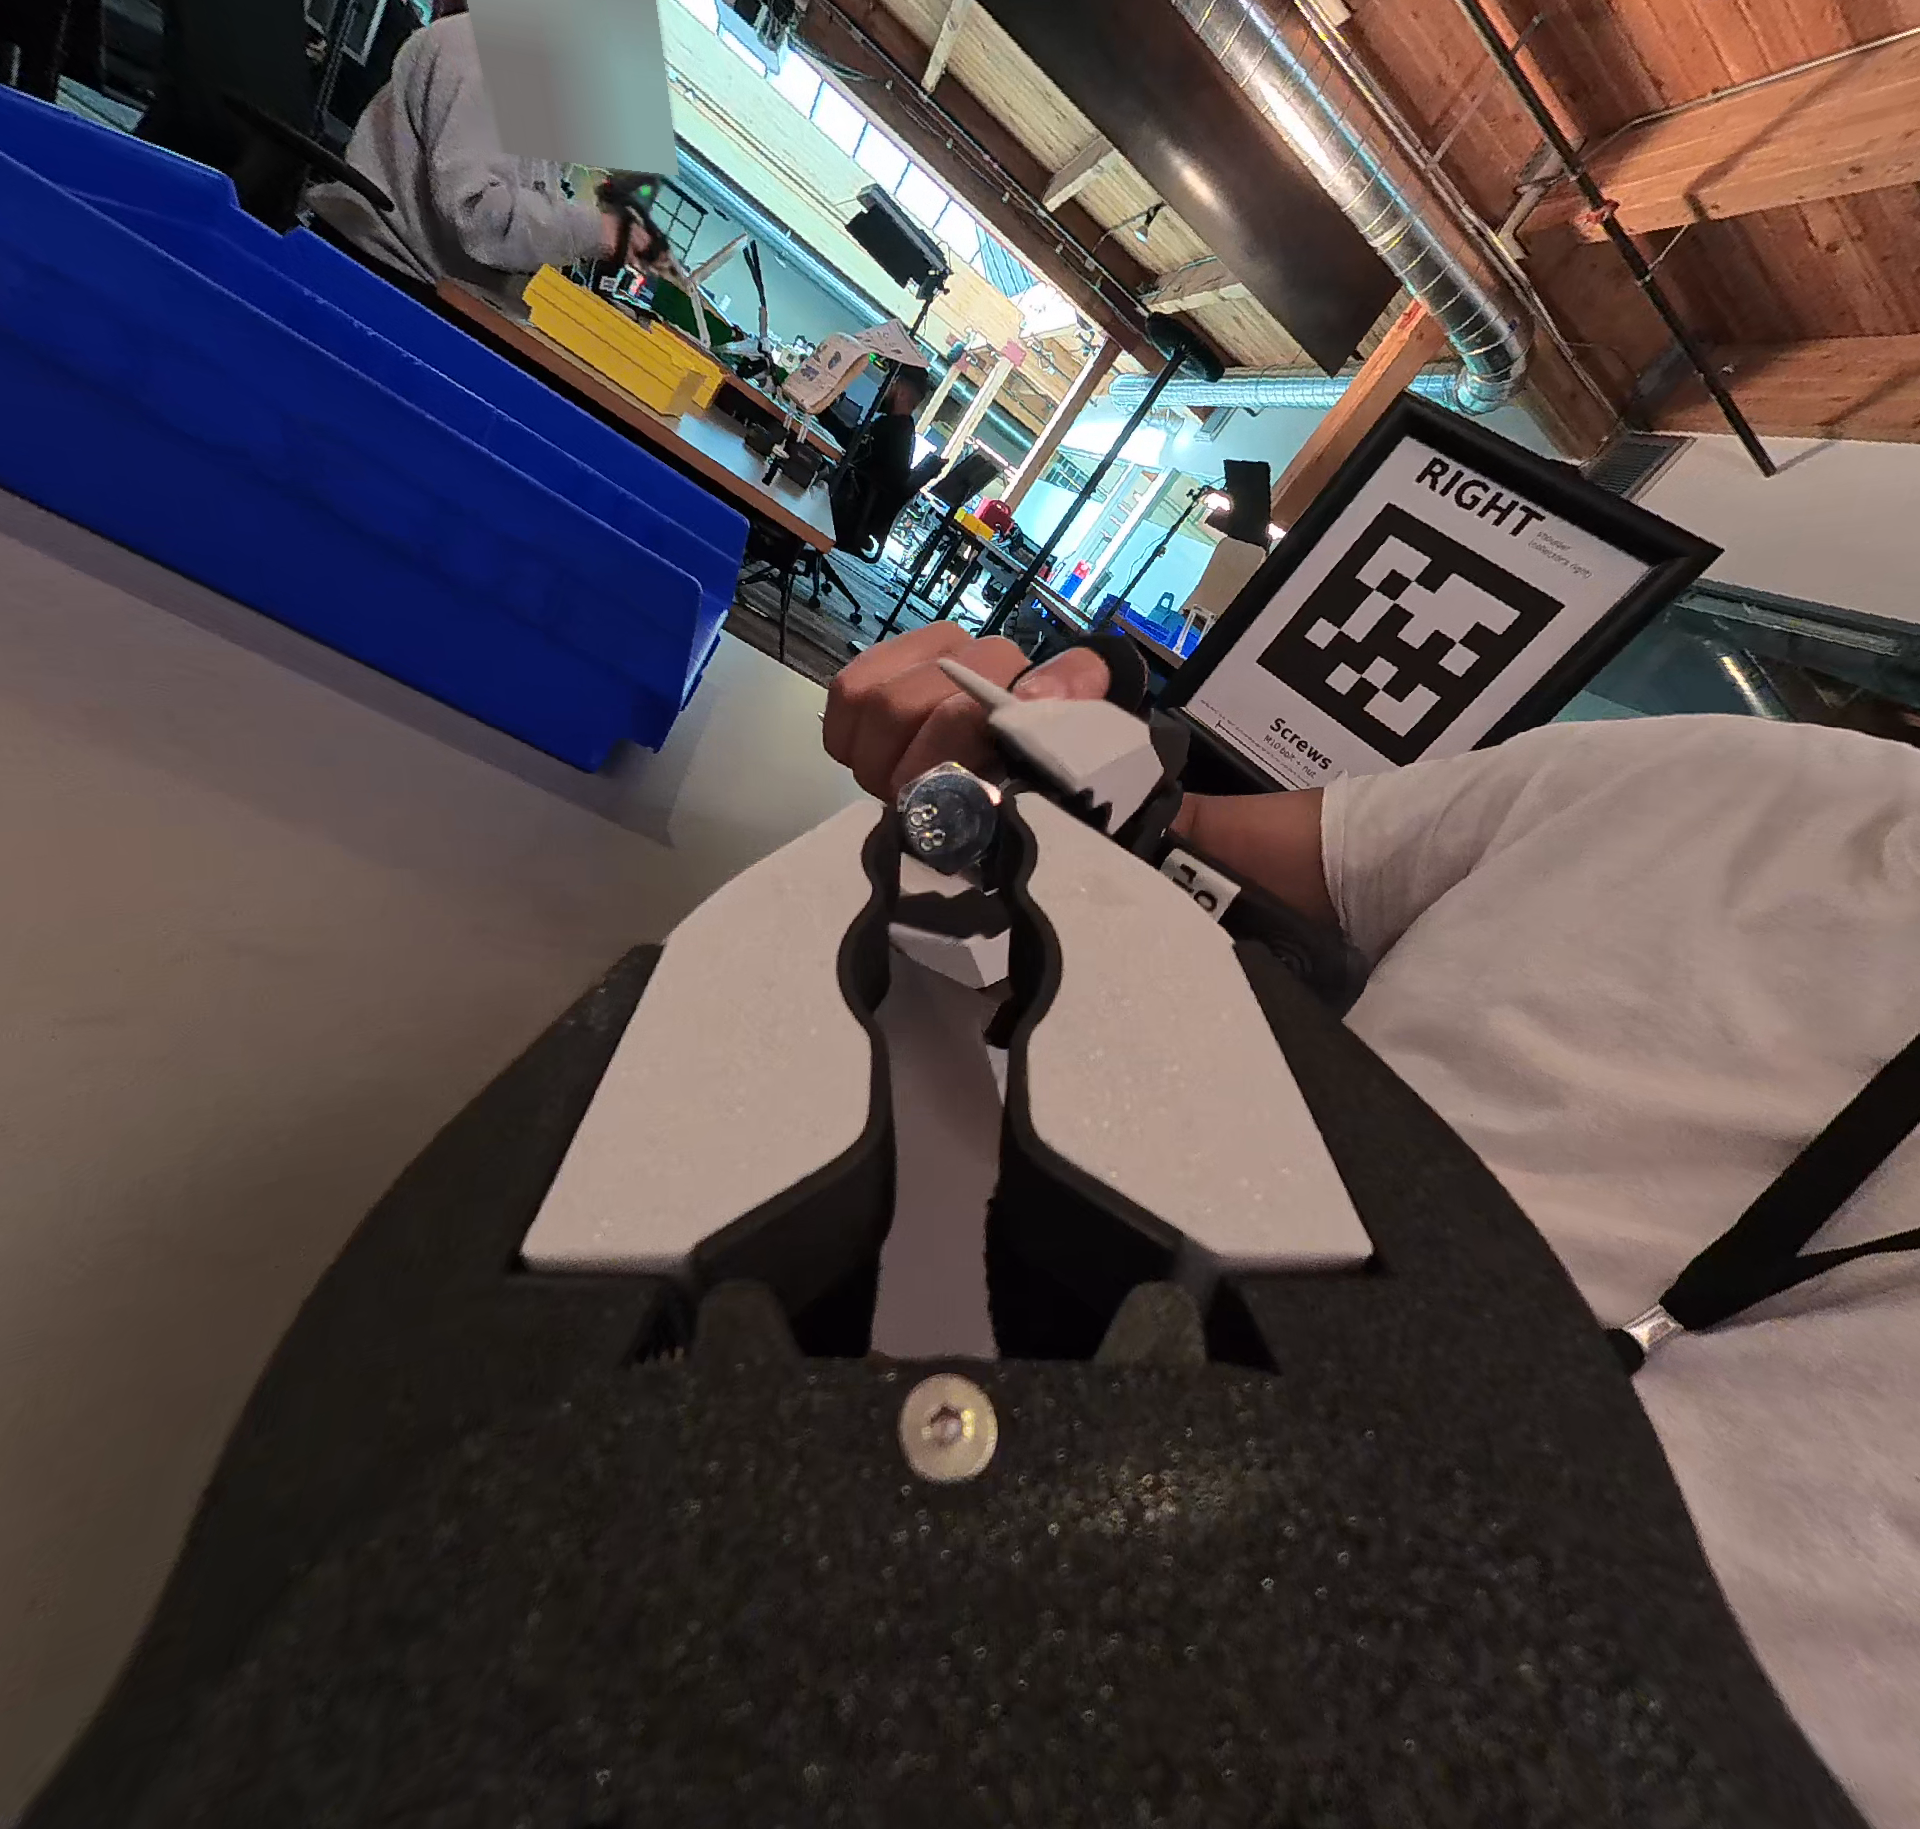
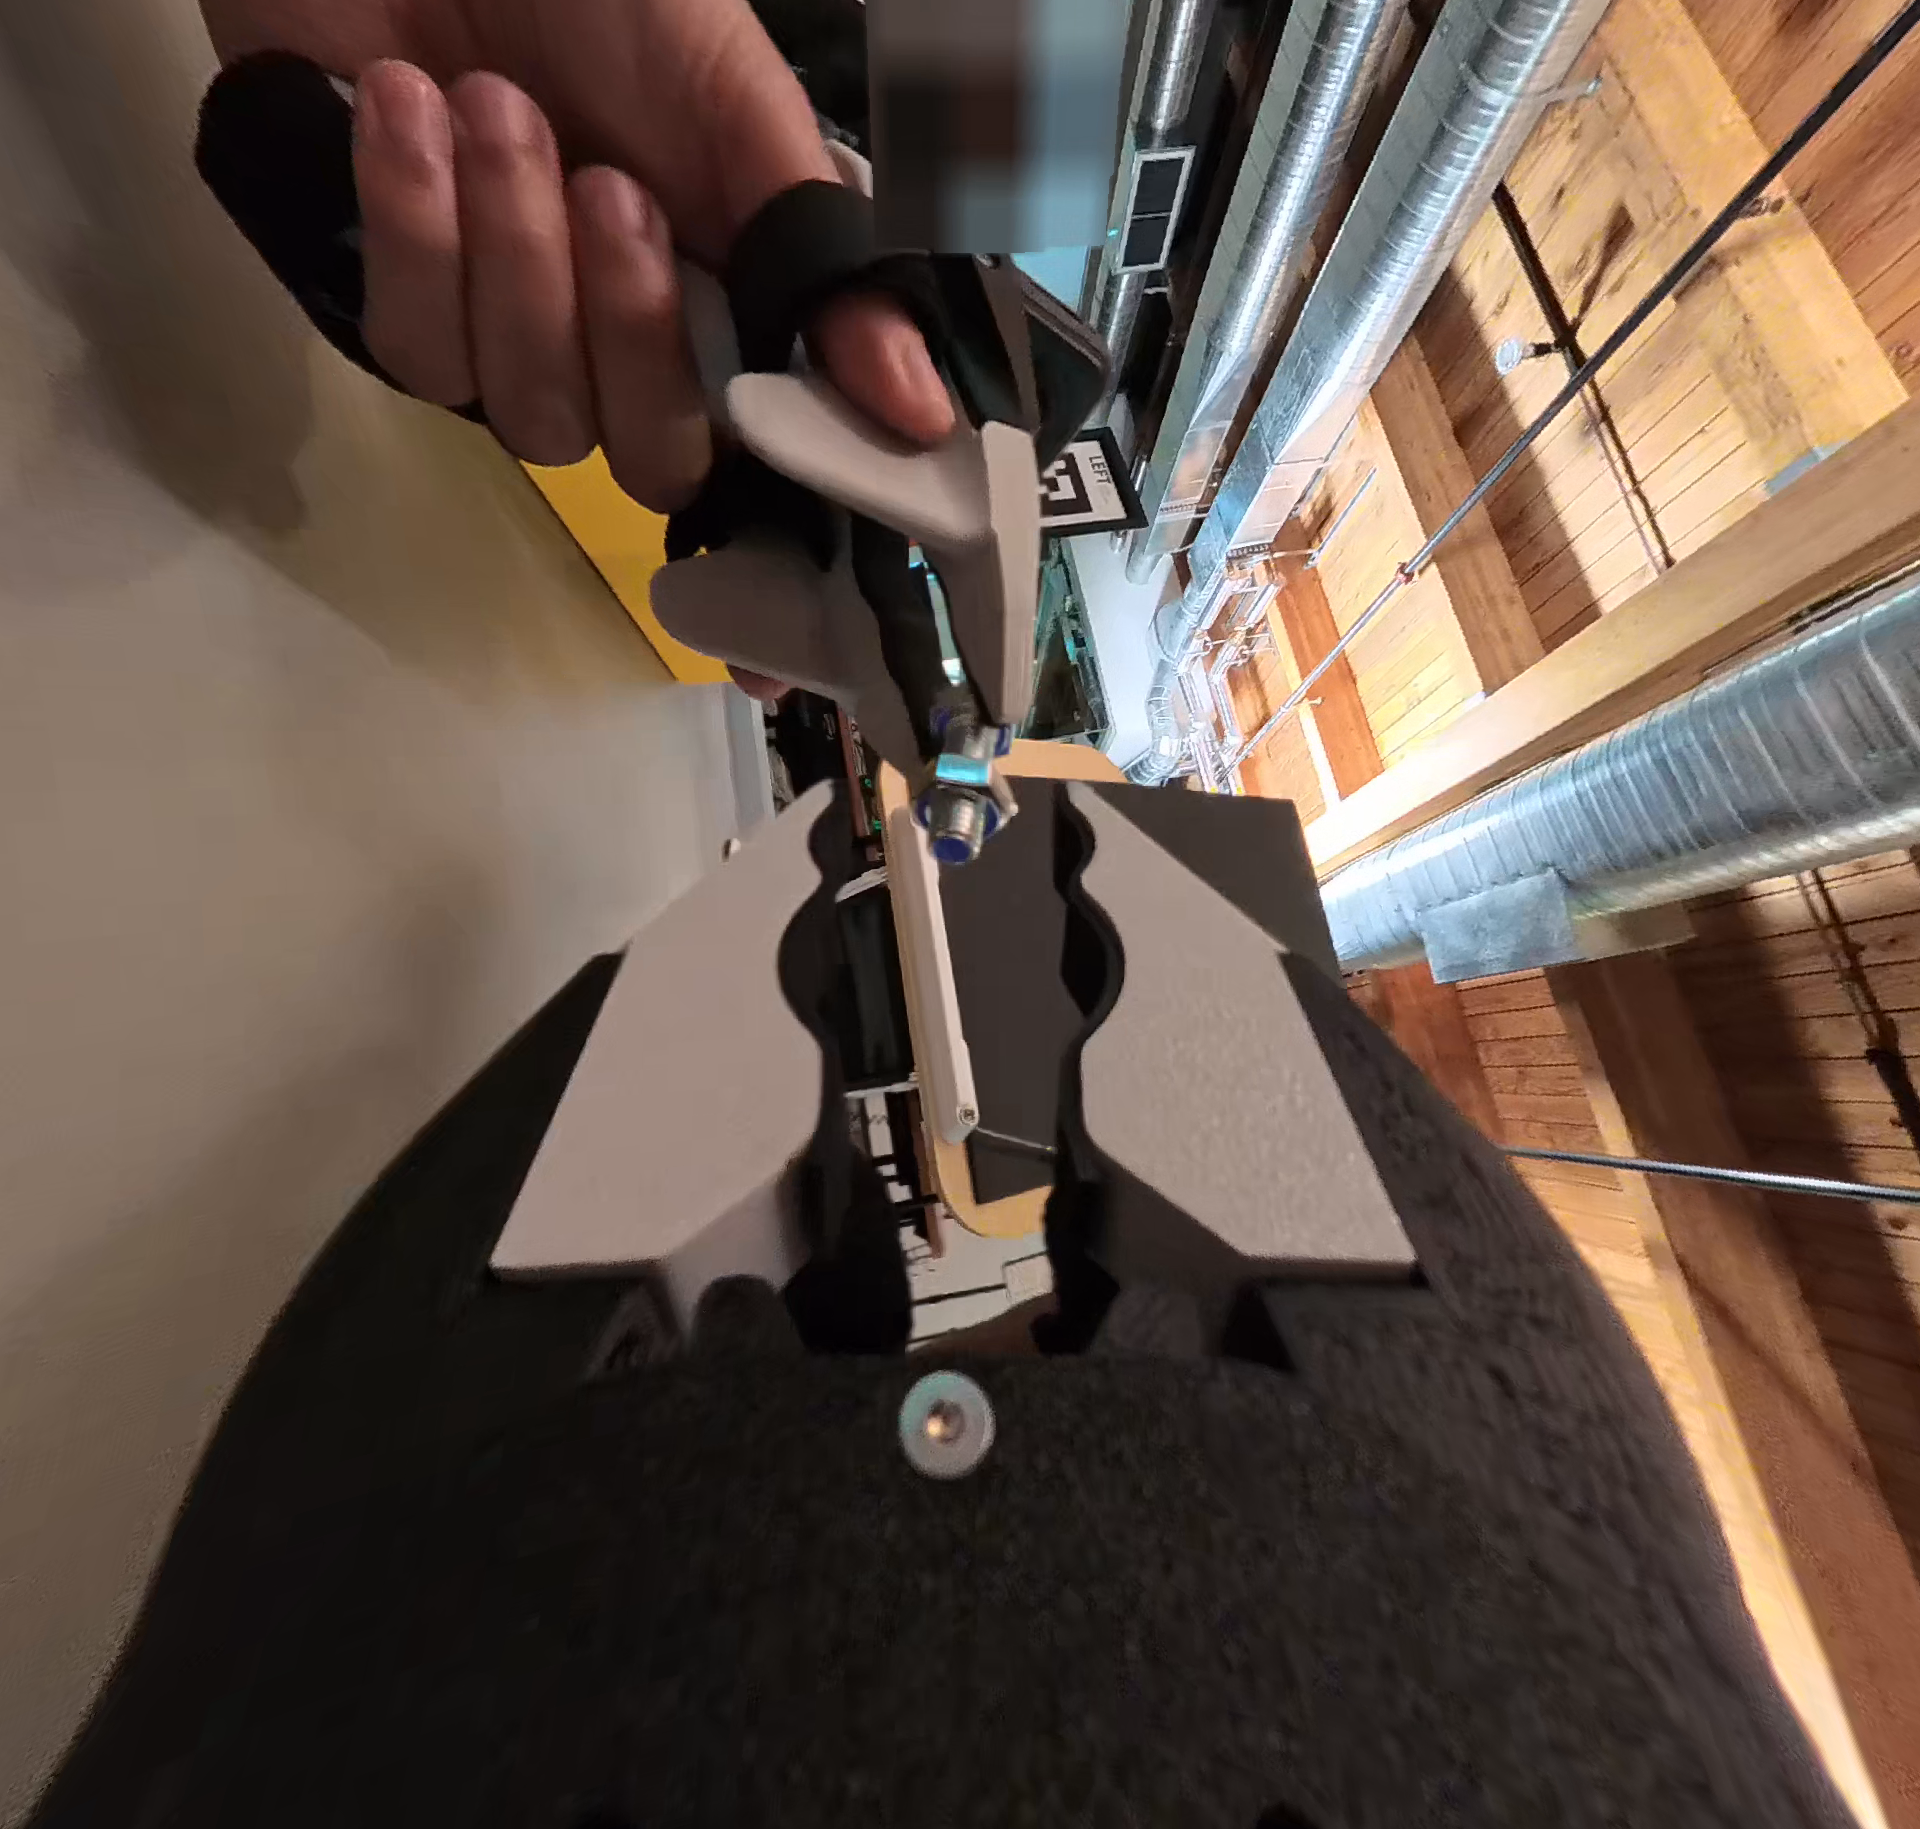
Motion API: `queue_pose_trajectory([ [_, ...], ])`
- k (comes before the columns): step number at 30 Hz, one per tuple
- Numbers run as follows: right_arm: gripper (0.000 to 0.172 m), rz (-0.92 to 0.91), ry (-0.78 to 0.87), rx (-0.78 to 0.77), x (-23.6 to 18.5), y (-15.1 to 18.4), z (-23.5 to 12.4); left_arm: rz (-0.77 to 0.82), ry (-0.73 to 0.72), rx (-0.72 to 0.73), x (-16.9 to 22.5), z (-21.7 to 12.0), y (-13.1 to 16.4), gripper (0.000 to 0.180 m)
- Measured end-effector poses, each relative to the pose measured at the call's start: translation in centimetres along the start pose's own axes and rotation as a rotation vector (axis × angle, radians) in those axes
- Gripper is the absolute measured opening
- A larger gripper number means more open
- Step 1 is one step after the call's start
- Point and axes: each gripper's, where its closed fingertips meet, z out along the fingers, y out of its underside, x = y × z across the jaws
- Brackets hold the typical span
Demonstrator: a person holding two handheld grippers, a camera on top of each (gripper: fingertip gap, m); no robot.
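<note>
Clamped at the tips of the left gripper (image 1: 948,844): a shiny hex-head steel bolt (image 1: 945,823), its threaded shank with a nut (image 2: 961,769) poking out on the far side. Facing it, the right gripper (image 2: 966,813), matte grey fingers (image 2: 1195,1010) spread wide and bare, just short of the thread. Behind, glossy blue bins (image 1: 343,491) on a pale tabletop (image 1: 260,948); shank largely hidden between the pads.
</note>
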Motion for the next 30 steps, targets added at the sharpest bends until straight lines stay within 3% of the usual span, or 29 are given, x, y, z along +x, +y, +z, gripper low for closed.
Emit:
queue_pose_trajectory([
  [2,0.022,-0.049,0.016,0.007,-0.1,-0.3,0.1,-0.003,0.002,-0.005,0.0,0.1,0.1,0.017],
  [4,0.019,-0.041,0.021,0.000,-0.1,-0.2,0.1,-0.002,-0.005,-0.009,-0.1,0.1,0.2,0.017],
  [8,0.019,0.265,-0.080,0.028,0.2,-0.3,0.0,0.013,0.002,-0.012,0.1,0.2,0.2,0.017],
  [10,0.019,0.523,-0.179,0.056,0.3,-0.4,-0.1,0.029,0.006,-0.013,0.3,0.2,0.2,0.017],
  [17,0.019,1.755,-0.696,0.192,0.0,-0.9,0.1,0.062,-0.001,-0.006,0.4,0.0,0.0,0.017],
  [20,0.018,2.008,-0.783,0.246,0.5,-0.9,0.3,0.071,-0.002,0.014,0.5,-0.1,-0.3,0.017],
  [22,0.020,2.006,-0.779,0.269,0.8,-1.0,0.3,0.070,0.005,0.026,0.6,-0.1,-0.5,0.017],
  [25,0.039,1.795,-0.648,0.218,0.8,-0.2,0.4,0.071,-0.010,0.047,0.4,-0.2,-0.8,0.017],
  [28,0.057,1.295,-0.431,0.054,0.2,1.4,0.6,0.050,-0.034,0.078,-0.1,-0.6,-1.3,0.017],
  [30,0.058,0.899,-0.254,0.004,0.8,1.4,0.3,0.014,-0.049,0.102,-0.6,-0.8,-1.6,0.017],
])
